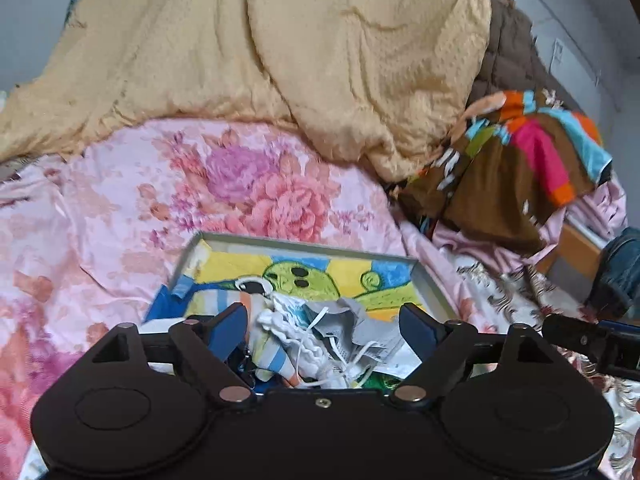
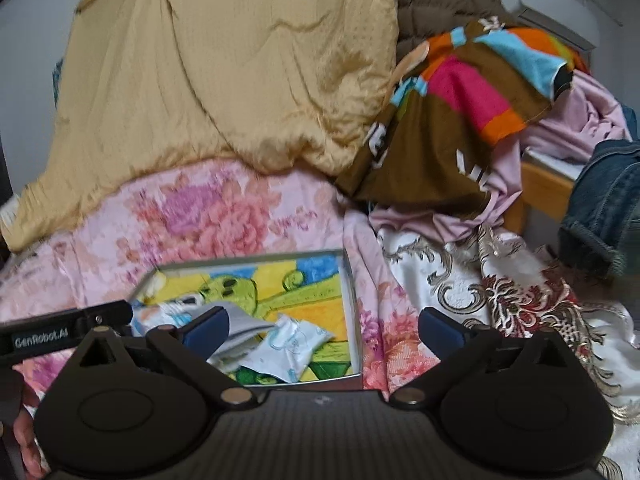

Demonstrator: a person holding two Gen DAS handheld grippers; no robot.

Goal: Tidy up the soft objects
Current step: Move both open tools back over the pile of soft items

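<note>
Soft daylight, motion blur, fisheye warping

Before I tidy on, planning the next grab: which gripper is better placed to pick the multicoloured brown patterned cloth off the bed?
Probably the right gripper: the multicoloured brown patterned cloth lies toward its side, and its jaws are open and empty. The left gripper hangs over the shallow grey tray.
</note>
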